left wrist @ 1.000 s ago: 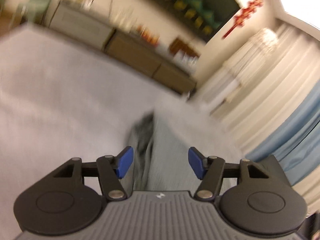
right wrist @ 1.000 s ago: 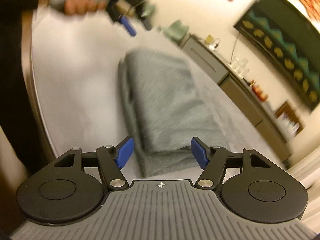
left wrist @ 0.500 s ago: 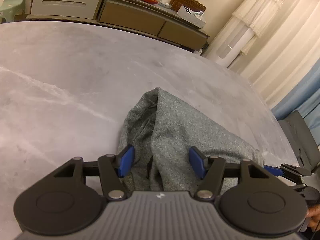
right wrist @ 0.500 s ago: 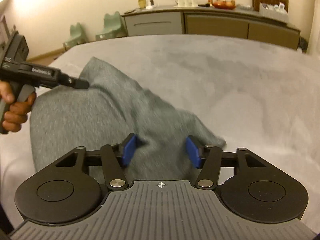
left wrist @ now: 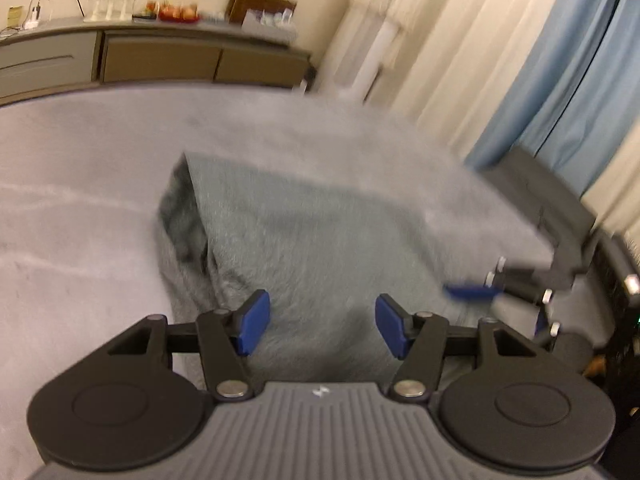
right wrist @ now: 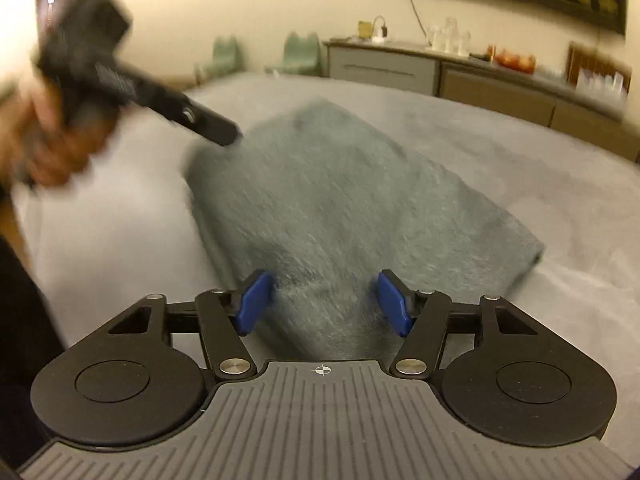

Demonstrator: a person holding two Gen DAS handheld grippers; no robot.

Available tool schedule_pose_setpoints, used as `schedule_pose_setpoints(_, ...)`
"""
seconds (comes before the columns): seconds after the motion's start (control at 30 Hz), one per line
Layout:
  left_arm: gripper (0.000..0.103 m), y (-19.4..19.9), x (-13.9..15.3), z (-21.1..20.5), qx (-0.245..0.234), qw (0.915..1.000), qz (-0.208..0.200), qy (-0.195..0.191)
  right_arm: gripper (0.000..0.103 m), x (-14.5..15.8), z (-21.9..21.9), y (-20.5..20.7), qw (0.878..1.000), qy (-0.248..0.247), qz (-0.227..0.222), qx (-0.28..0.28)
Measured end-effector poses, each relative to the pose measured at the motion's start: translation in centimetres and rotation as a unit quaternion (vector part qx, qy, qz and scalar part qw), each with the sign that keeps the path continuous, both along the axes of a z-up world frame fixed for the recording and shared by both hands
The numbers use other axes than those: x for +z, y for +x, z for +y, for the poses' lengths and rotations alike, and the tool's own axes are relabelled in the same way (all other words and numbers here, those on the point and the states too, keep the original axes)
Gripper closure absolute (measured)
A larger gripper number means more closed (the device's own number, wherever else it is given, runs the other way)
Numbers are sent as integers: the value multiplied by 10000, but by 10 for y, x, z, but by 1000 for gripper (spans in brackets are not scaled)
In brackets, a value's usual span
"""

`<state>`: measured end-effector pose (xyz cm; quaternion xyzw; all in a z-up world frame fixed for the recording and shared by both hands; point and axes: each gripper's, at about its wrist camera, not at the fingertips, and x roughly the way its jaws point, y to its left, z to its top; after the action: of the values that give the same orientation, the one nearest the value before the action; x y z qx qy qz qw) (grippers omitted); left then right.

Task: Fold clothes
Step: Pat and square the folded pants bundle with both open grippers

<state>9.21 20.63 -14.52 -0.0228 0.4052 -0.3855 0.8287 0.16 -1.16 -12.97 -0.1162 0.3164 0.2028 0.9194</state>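
Note:
A folded grey-green garment (left wrist: pixel 312 240) lies flat on the pale grey table (left wrist: pixel 72 200); it also shows in the right wrist view (right wrist: pixel 352 200). My left gripper (left wrist: pixel 322 328) is open and empty, hovering above the garment's near end. My right gripper (right wrist: pixel 326 304) is open and empty, above the garment's other end. The right gripper appears blurred at the right in the left wrist view (left wrist: pixel 520 284). The left gripper appears blurred and raised at the upper left in the right wrist view (right wrist: pixel 212 128), held by a hand (right wrist: pixel 52 148).
A long sideboard (left wrist: pixel 152 64) with glasses and small items stands against the far wall. White and blue curtains (left wrist: pixel 520 80) hang at the right. Two green chairs (right wrist: pixel 300 52) stand by the wall. A dark chair (left wrist: pixel 560 208) stands beyond the table edge.
Both grippers have lifted and pulled back from the garment, still open. The garment now lies flatter on the table. Both views are motion-blurred.

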Motion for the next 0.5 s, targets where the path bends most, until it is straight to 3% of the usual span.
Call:
schedule_pose_setpoints(0.13, 31, 5, -14, -20, 488, 9988, 56, -25, 37, -5, -24, 34, 9971, -614, -313, -328)
schedule_pose_setpoints(0.27, 27, 1, -19, -53, 905, 9957, 47, 180, 31, -10, -64, 75, 9924, -540, -323, -1060)
schedule_pose_setpoints(0.37, 27, -12, -9, -54, 984, 9940, -100, 460, 32, 0, -73, 76, 9951, -228, -278, -923)
schedule_pose_setpoints(0.5, 27, -12, -10, -61, 965, 9937, 2, 579, 32, 15, -84, 76, 9971, 205, -214, -695)
